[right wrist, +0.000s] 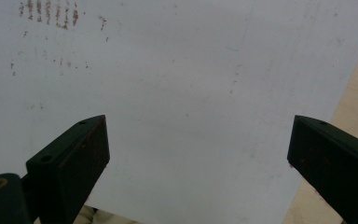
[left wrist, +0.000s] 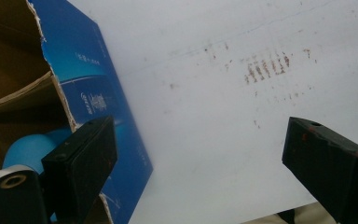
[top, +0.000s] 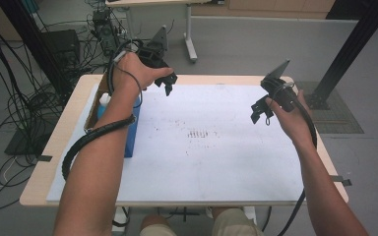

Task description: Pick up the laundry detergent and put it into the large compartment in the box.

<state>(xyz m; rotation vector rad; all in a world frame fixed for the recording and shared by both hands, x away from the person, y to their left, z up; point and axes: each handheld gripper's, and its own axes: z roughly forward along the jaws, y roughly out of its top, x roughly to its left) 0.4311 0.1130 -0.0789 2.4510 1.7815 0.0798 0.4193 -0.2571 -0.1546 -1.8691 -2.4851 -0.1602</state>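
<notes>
An open blue cardboard box (top: 131,135) stands at the left side of the white sheet (top: 211,162) that covers the table. Inside the box I see a bottle with a pale cap (top: 104,100) and a rounded blue thing (left wrist: 28,150). My left gripper (top: 169,84) hovers above the far left of the sheet, just right of the box (left wrist: 98,98); its jaws (left wrist: 200,168) stand open with nothing between them. My right gripper (top: 260,114) is held over the right part of the sheet. It is also open (right wrist: 198,158) and holds nothing.
Faint brown marks (top: 199,133) stain the middle of the sheet. The wooden table edge (top: 332,162) shows past the sheet on the right. Cables (top: 24,103) cover the floor at the left, a black frame post (top: 347,54) stands at the right, and another table's leg (top: 191,46) lies beyond.
</notes>
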